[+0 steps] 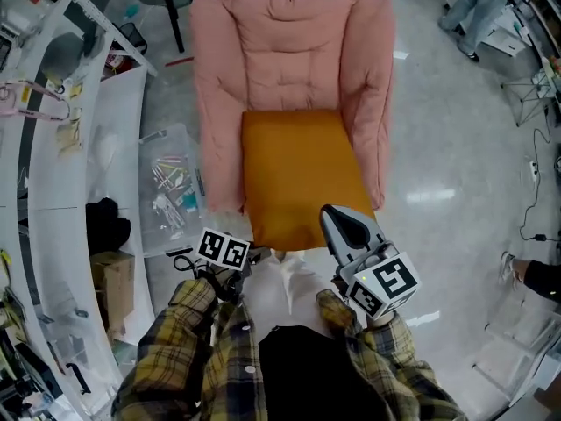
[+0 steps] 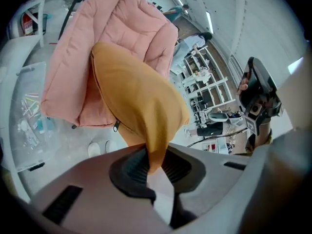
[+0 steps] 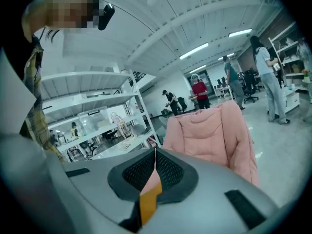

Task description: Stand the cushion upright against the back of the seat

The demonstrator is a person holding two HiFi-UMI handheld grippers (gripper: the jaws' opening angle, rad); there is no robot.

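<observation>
An orange cushion [image 1: 298, 174] lies on the seat of a pink padded armchair [image 1: 289, 51], its near edge raised off the seat front. My left gripper [image 1: 254, 246] is at the cushion's near left corner. In the left gripper view the left gripper [image 2: 155, 165] is shut on a pinch of the cushion [image 2: 136, 96], which hangs bunched before the armchair [image 2: 97, 38]. My right gripper [image 1: 337, 222] is at the near right corner. In the right gripper view the right gripper [image 3: 155, 157] is shut with a strip of the cushion [image 3: 150, 201] between its jaws, and the armchair [image 3: 209, 130] stands beyond.
A clear plastic box [image 1: 175, 191] of small items sits on the floor left of the chair. White shelving [image 1: 53, 191] and a cardboard box [image 1: 110, 279] line the left side. People [image 1: 478, 7] stand at the far right; cables [image 1: 530, 226] trail on the shiny floor.
</observation>
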